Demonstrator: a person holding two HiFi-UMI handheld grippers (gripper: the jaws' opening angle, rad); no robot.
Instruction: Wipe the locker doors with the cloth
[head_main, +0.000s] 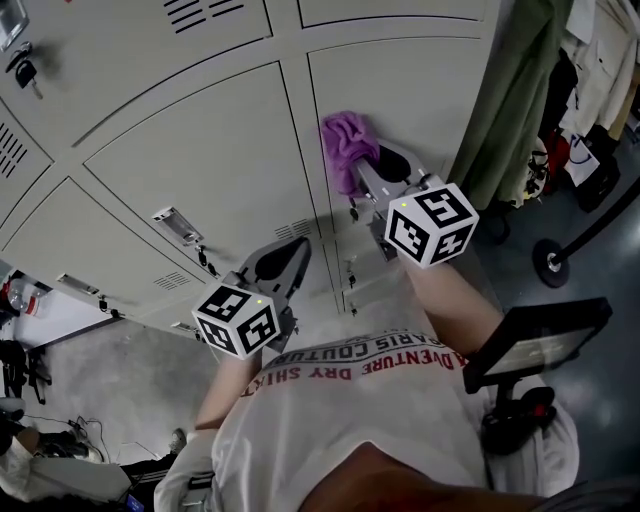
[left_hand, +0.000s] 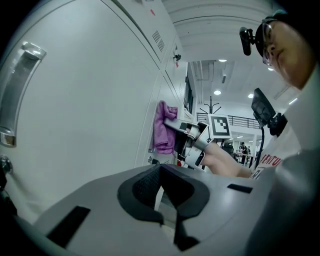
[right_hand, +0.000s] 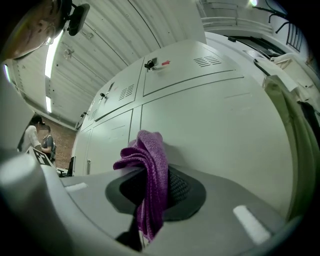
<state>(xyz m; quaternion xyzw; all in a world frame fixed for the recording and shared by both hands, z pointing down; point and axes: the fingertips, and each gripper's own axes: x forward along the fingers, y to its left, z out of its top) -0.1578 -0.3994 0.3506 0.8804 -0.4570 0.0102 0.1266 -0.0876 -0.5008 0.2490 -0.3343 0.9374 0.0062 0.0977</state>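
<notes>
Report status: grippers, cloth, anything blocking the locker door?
Right gripper shut on crumpled purple cloth, against pale grey metal locker door. Left gripper shut, empty, lower down. Olive-green hanging garment off to the side, clear of door.

I count two grippers in hand, my left gripper (head_main: 290, 250) and right gripper (head_main: 368, 165); one purple cloth (head_main: 345, 138); at least six locker doors (head_main: 210, 160), some cut off.

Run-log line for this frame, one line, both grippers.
right gripper: shut on purple cloth | cloth: against locker door | left gripper: shut, empty, not on cloth
</notes>
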